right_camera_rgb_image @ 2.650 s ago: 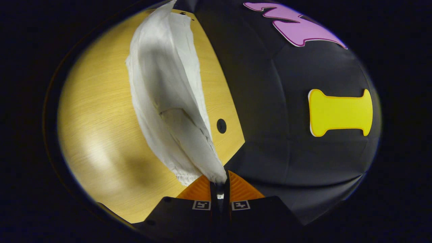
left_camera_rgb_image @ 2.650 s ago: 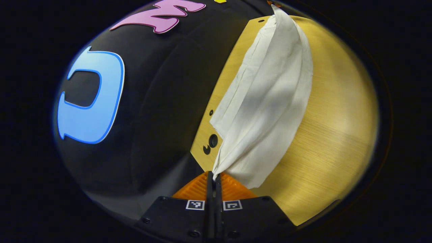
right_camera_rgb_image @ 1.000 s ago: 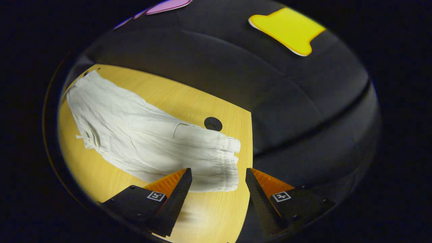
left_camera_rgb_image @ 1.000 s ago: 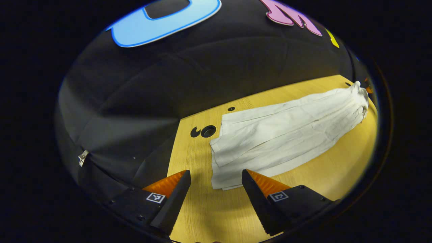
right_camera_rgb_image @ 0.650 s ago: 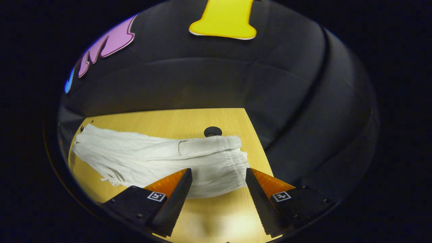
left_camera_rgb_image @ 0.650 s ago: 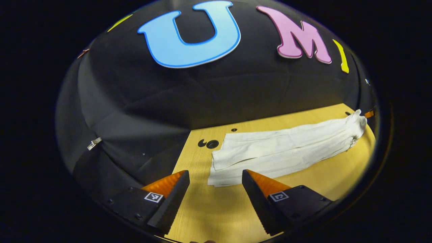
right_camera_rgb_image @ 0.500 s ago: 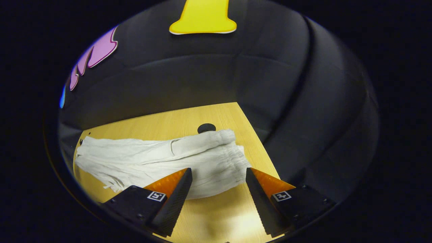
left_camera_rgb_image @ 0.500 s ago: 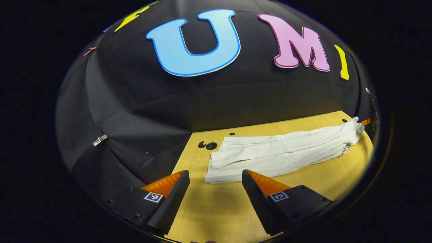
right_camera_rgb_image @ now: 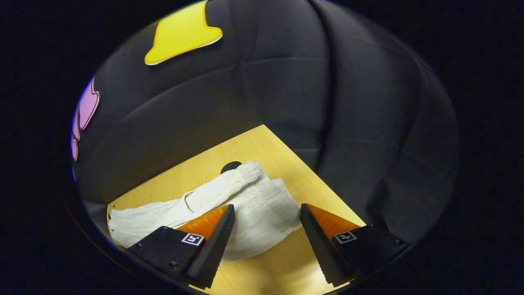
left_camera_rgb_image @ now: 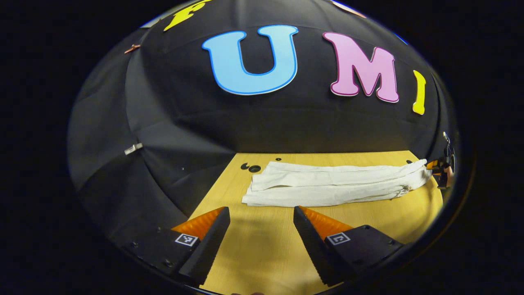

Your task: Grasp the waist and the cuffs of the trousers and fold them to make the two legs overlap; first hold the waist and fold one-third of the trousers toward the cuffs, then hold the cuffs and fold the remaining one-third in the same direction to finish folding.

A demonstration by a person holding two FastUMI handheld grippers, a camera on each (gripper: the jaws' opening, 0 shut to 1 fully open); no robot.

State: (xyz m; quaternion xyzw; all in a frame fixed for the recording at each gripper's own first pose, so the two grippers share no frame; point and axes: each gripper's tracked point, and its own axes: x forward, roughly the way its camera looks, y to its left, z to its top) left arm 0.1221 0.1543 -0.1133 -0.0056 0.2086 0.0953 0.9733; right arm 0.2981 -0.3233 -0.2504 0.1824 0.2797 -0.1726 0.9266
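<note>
2 claws: L (left_camera_rgb_image: 261,217) & R (right_camera_rgb_image: 266,217) released | trousers (left_camera_rgb_image: 331,184) flat on table (left_camera_rgb_image: 262,254)

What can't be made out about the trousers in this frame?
- Right gripper view: the right claw's left finger covers part of the trousers; the cuffs are cut off at the picture's left edge.
- Left gripper view: the waist end sits at the warped right rim, too small for detail.
- Either view: the layers underneath are hidden.
</note>
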